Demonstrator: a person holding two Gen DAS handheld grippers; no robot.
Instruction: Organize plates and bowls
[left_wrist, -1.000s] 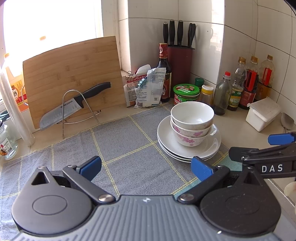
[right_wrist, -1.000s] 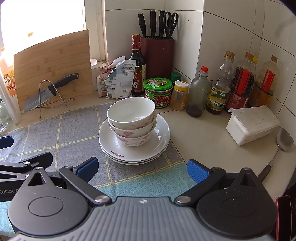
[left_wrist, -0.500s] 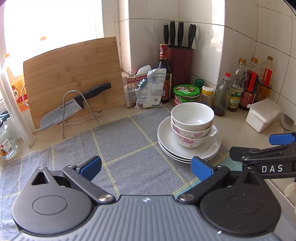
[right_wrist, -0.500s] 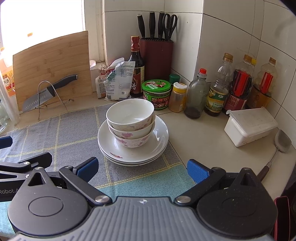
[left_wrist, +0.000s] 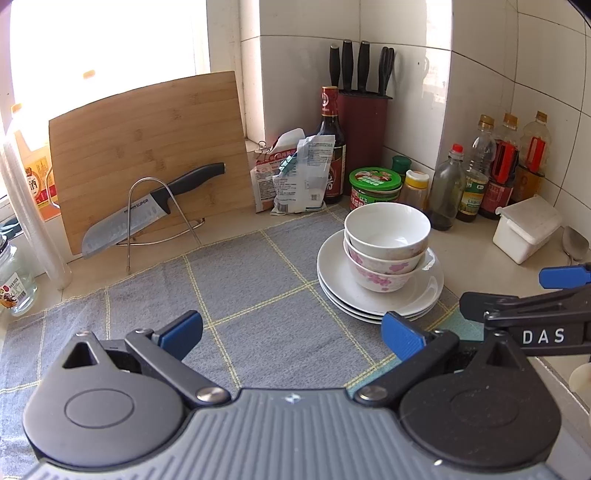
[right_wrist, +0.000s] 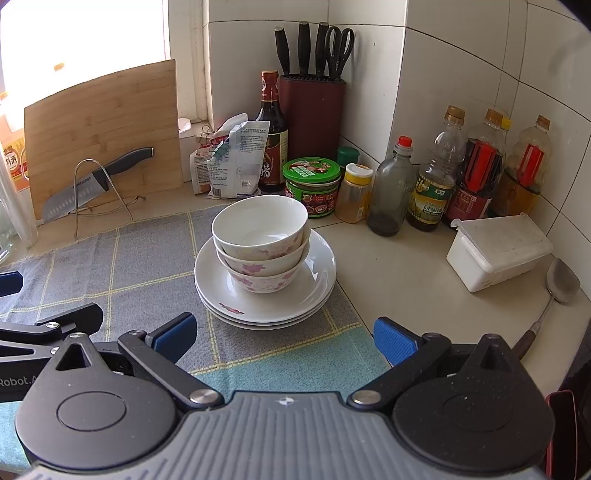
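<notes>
Two white bowls with pink flowers (left_wrist: 386, 247) (right_wrist: 260, 243) are nested on a stack of three white plates (left_wrist: 428, 295) (right_wrist: 317, 280) at the right edge of a grey checked cloth (left_wrist: 258, 306) (right_wrist: 122, 269). My left gripper (left_wrist: 291, 332) is open and empty, above the cloth, to the left of and nearer than the stack. My right gripper (right_wrist: 282, 334) is open and empty, just in front of the stack. Its side shows at the right of the left wrist view (left_wrist: 524, 317).
A cutting board (left_wrist: 147, 147) and a knife on a wire stand (left_wrist: 147, 210) lean at the back left. A knife block (right_wrist: 314, 110), bottles (right_wrist: 432, 184), jars, a white box (right_wrist: 498, 251) and a spatula (right_wrist: 557, 284) line the tiled corner and the right counter.
Both views have shifted slightly; the stack sits a little lower and nearer in the right wrist view. Both grippers stay open and empty.
</notes>
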